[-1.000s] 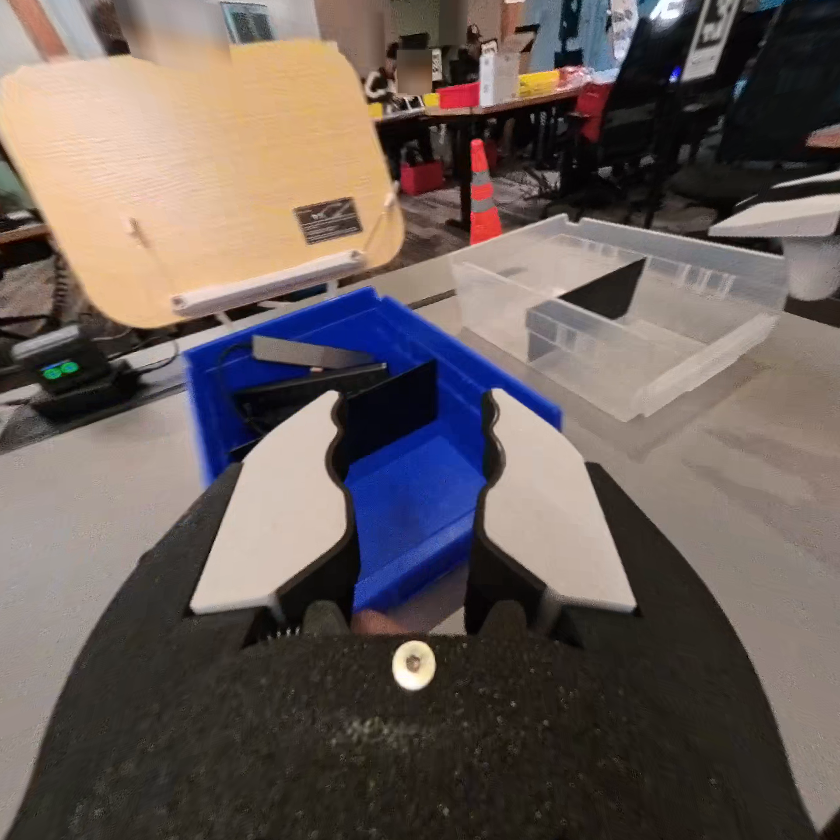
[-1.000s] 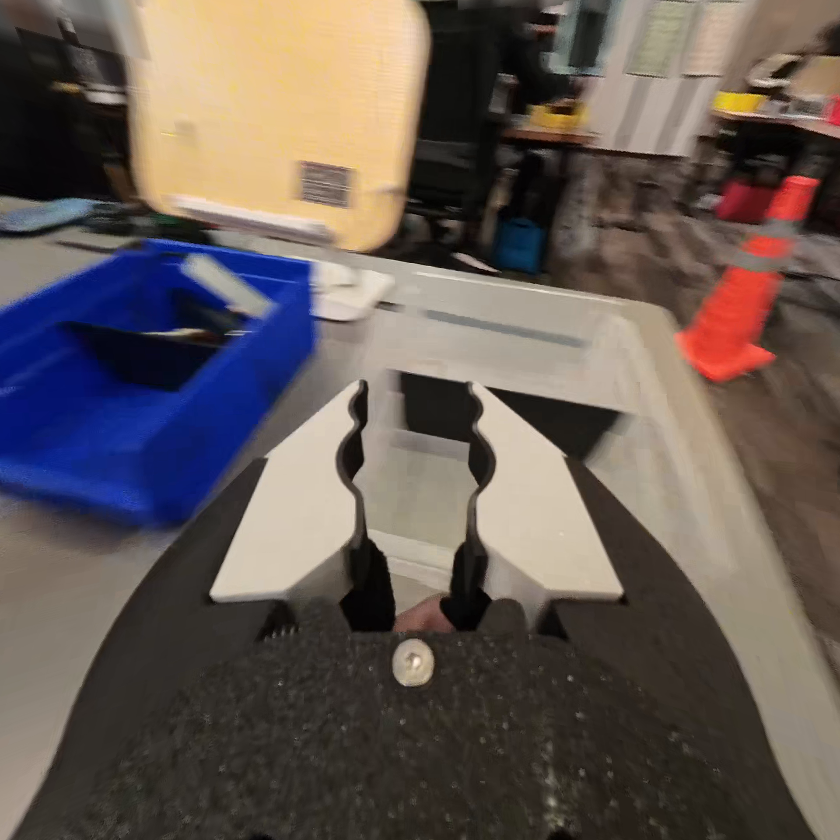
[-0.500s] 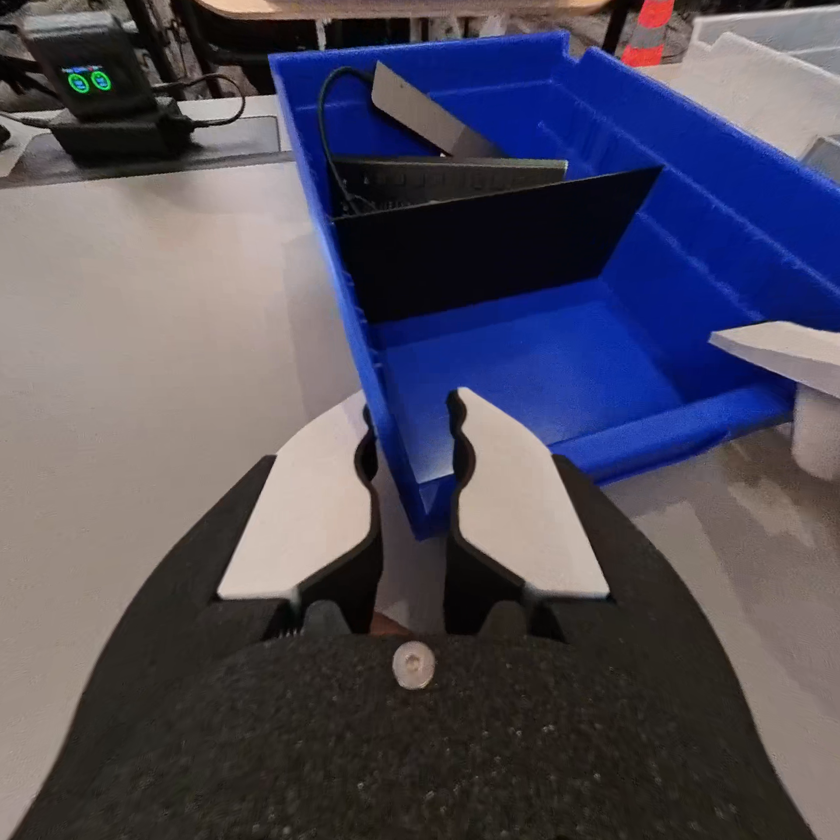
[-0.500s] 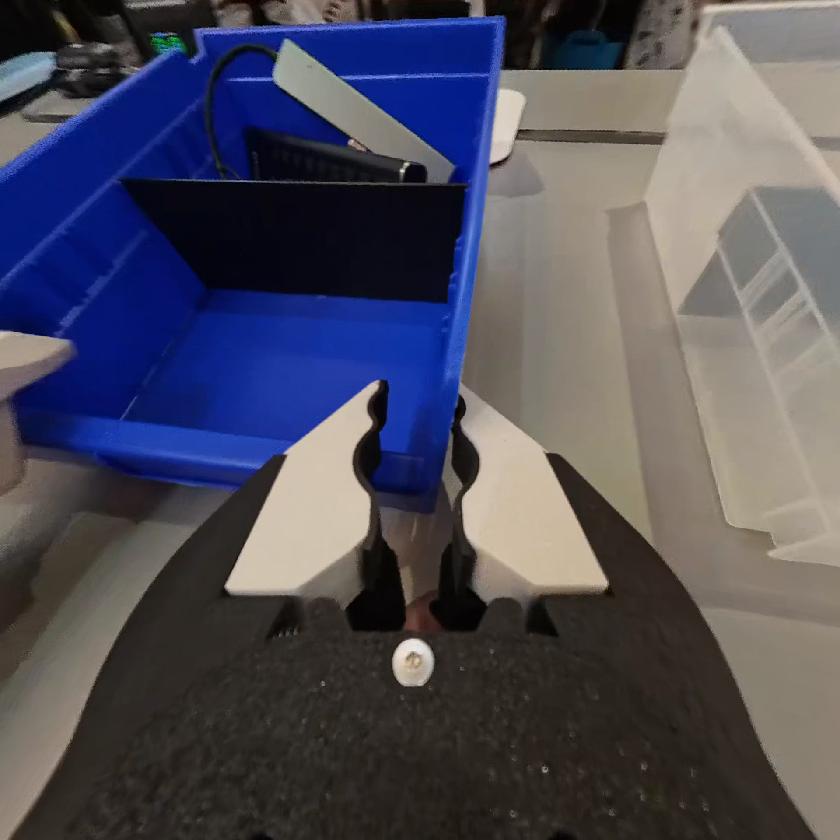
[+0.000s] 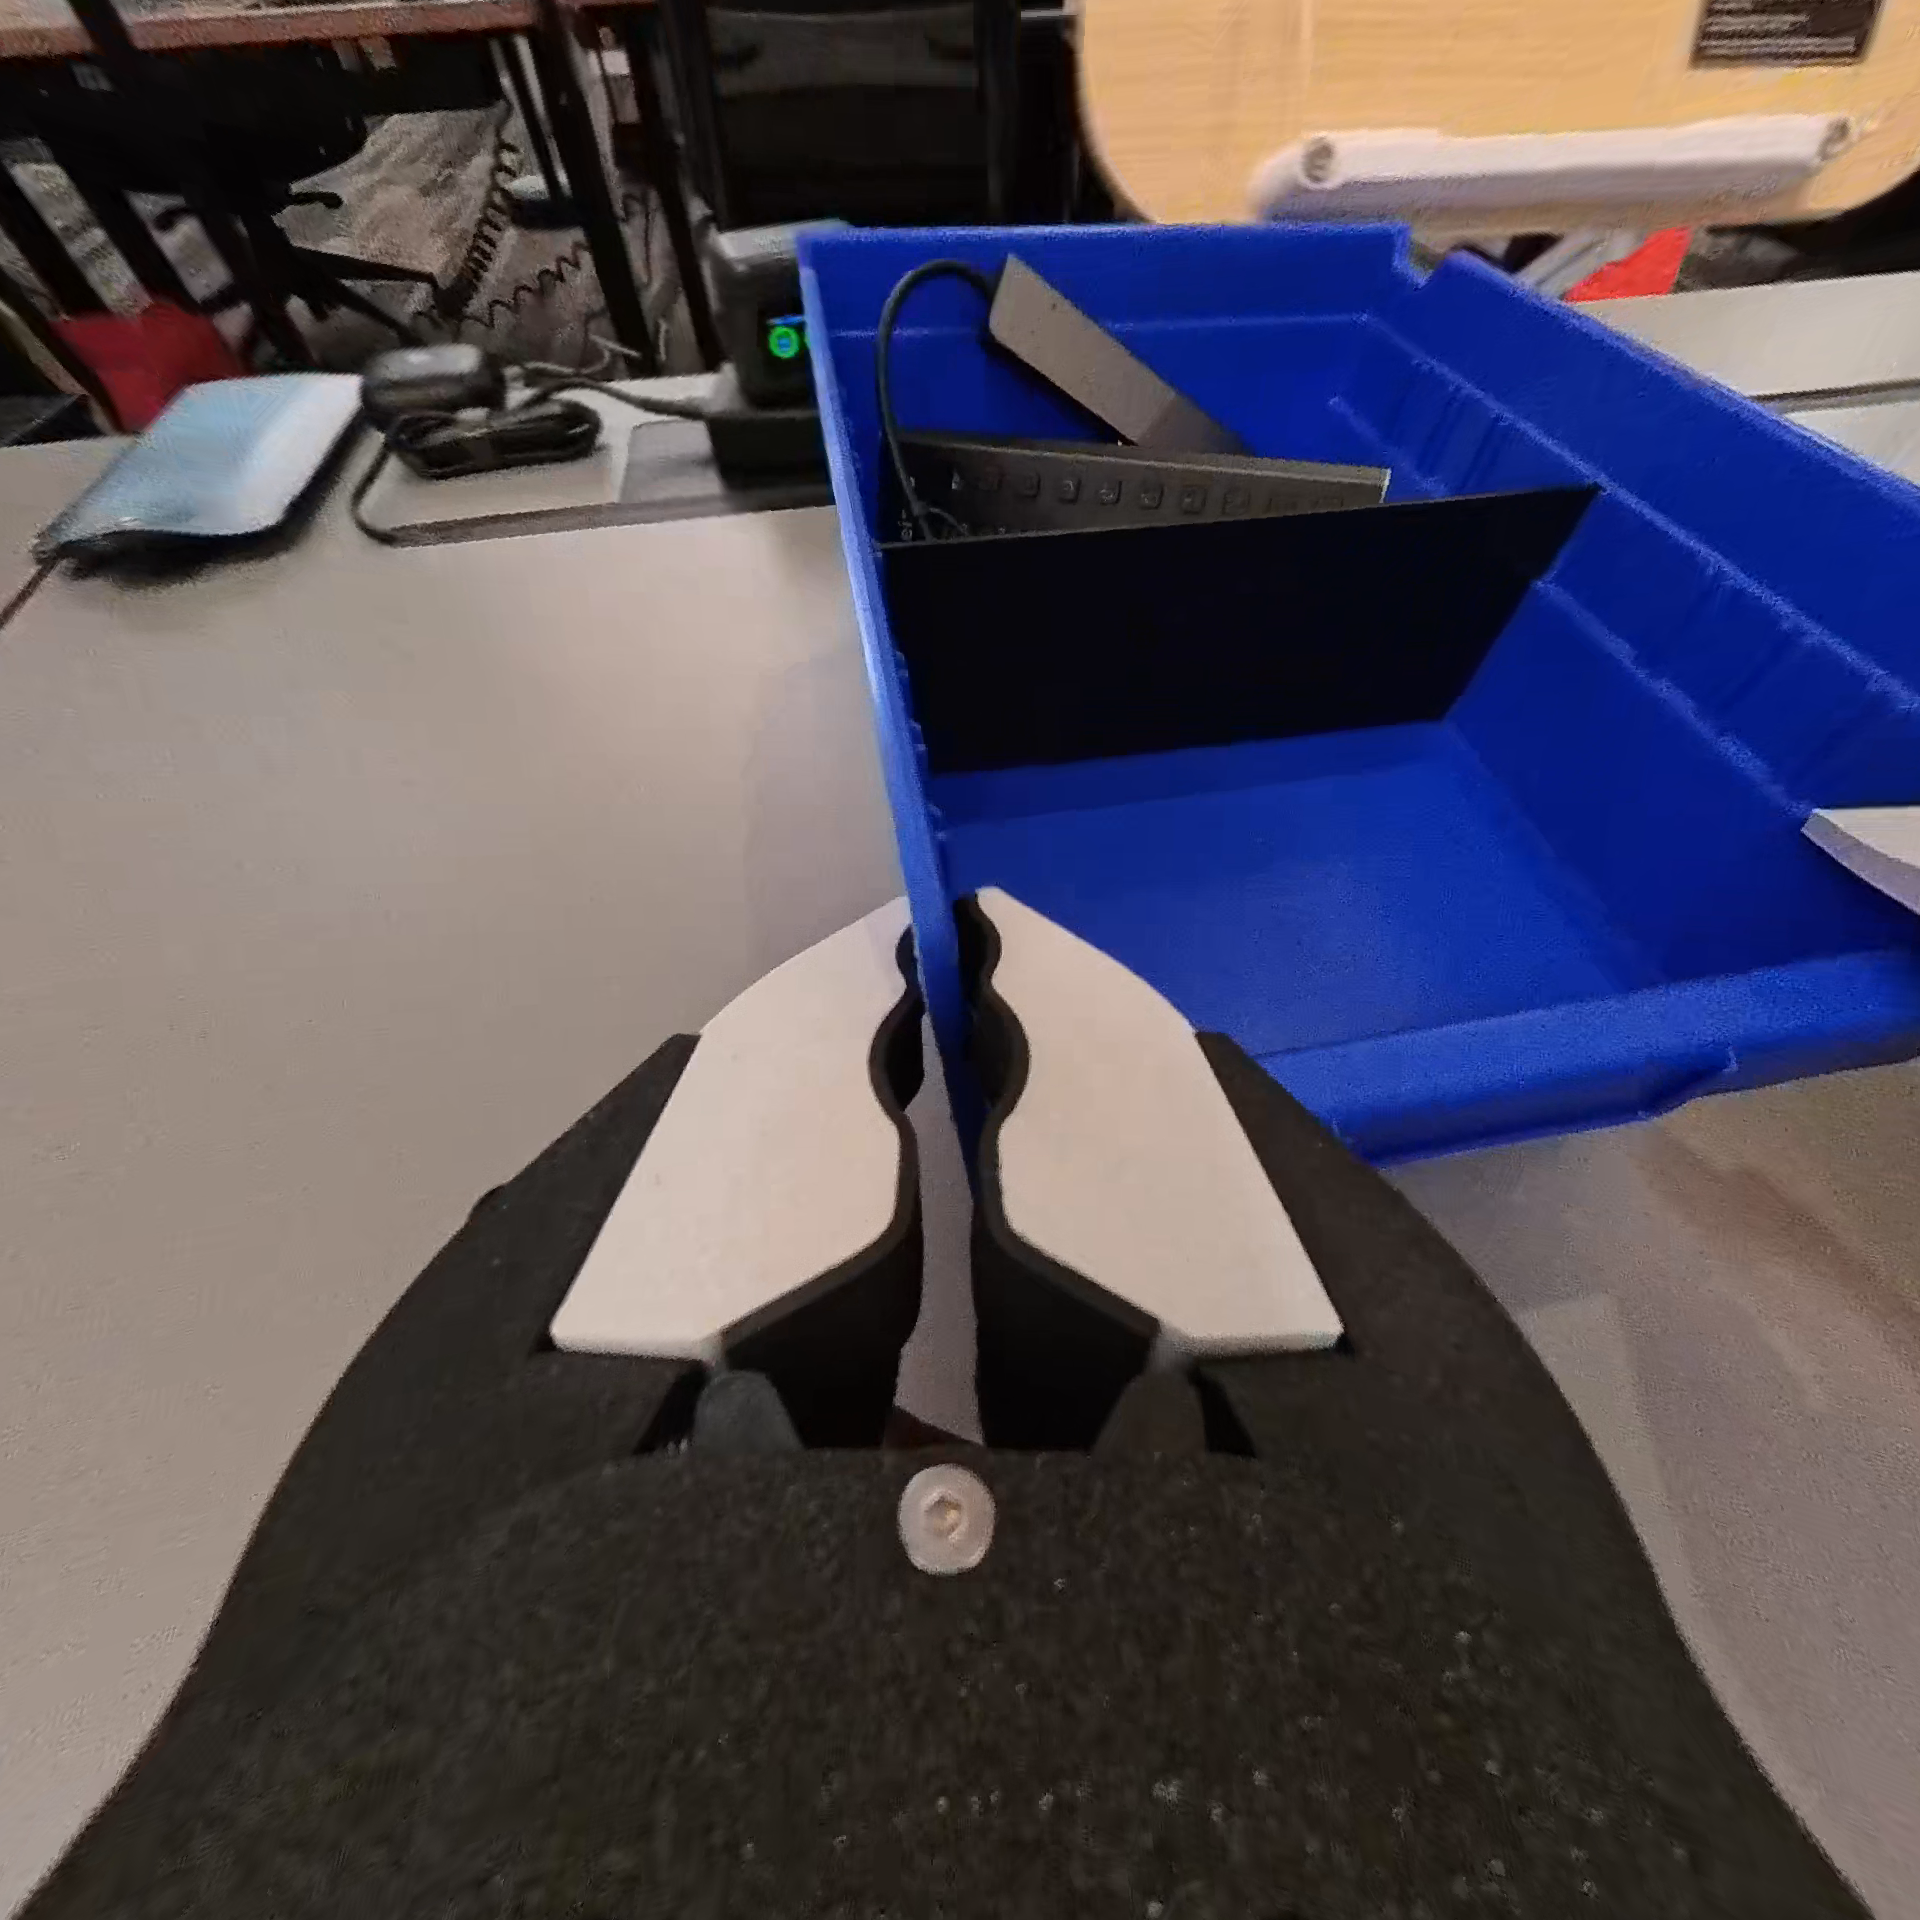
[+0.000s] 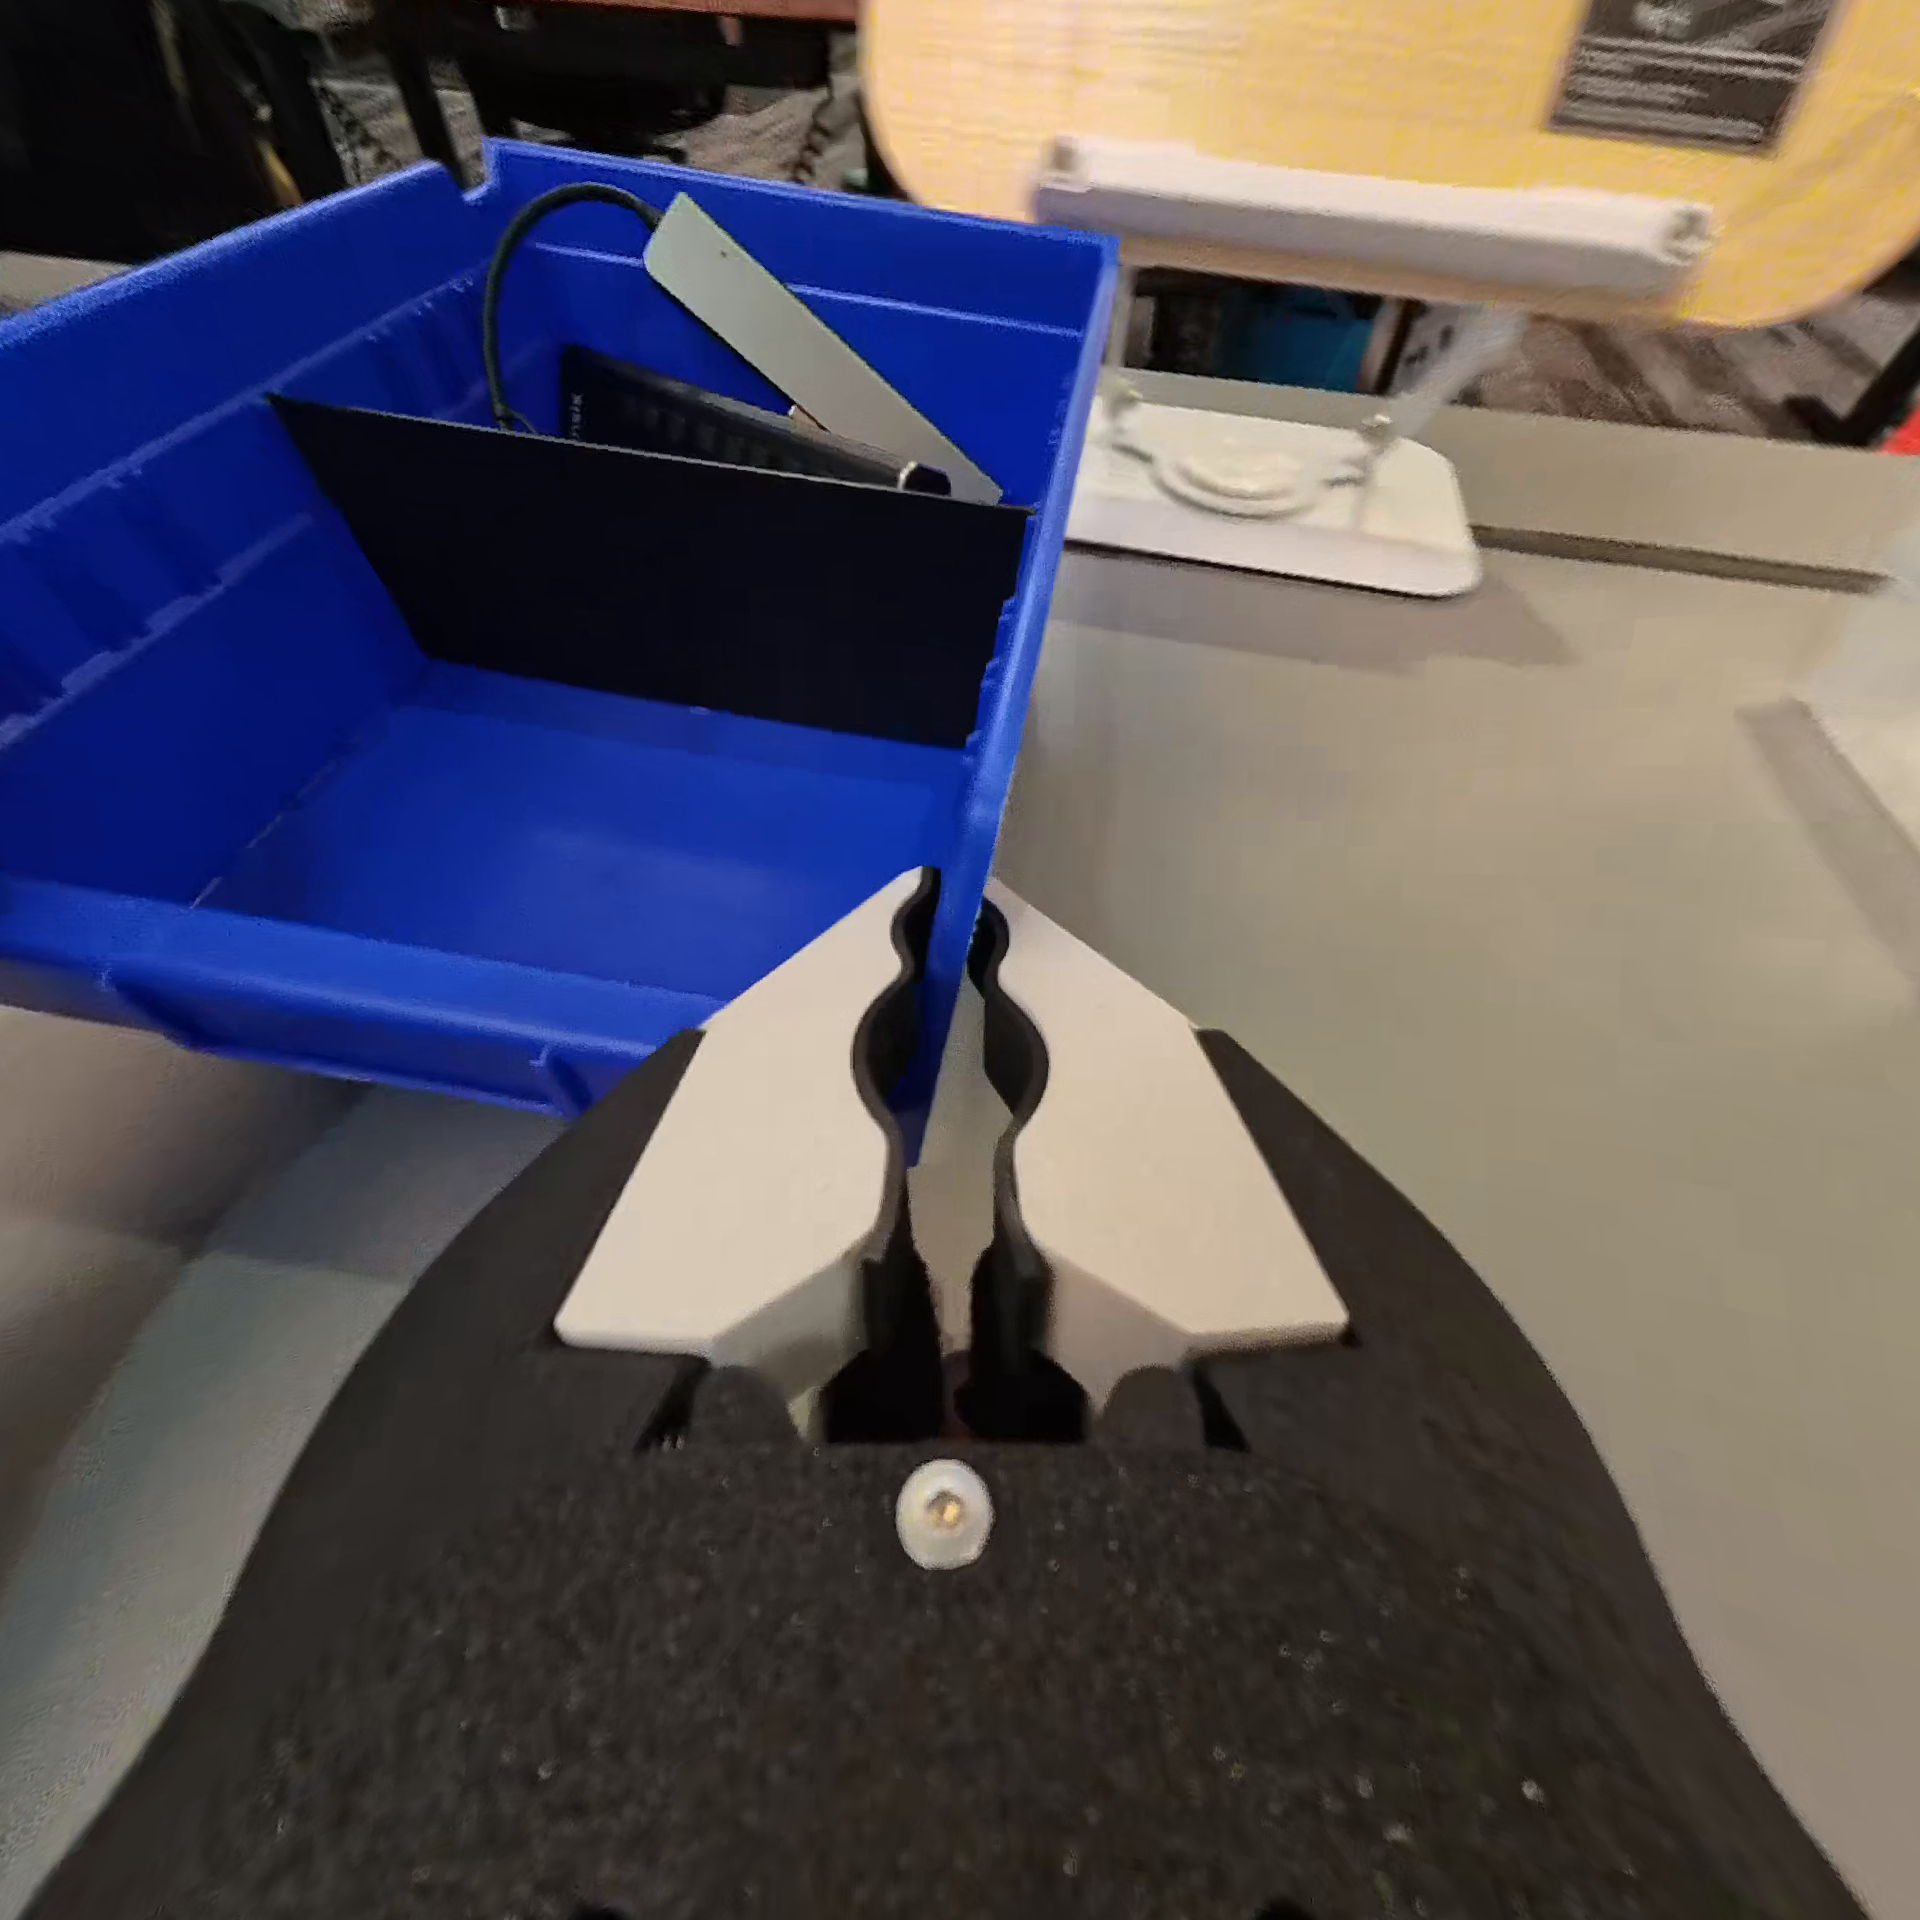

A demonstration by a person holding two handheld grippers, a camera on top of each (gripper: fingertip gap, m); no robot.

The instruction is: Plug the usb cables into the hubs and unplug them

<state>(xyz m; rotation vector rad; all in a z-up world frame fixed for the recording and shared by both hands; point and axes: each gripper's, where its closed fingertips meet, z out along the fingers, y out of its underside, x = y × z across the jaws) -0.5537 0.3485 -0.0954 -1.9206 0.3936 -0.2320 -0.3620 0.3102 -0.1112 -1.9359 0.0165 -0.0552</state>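
Left hand-held gripper (image 5: 940, 935) is clamped on the left wall of the blue bin (image 5: 1403, 935) at its near corner; right hand-held gripper (image 6: 951, 899) is clamped on the right wall at the opposite near corner. The bin is moulded plastic with ribbed walls, resting on a smooth grey bench (image 5: 416, 831). A black divider (image 5: 1195, 623) splits it; the near compartment holds nothing. Behind the divider, toward 12 o'clock, lie a flat black hub (image 5: 1132, 488) and a slim grey hub (image 5: 1101, 364) tilted on it, with a black cable (image 5: 894, 312) arching up. At 1 o'clock stands a pale wood-grain board (image 6: 1351, 104) on a white base (image 6: 1278, 499). Dark furniture fills the room beyond.
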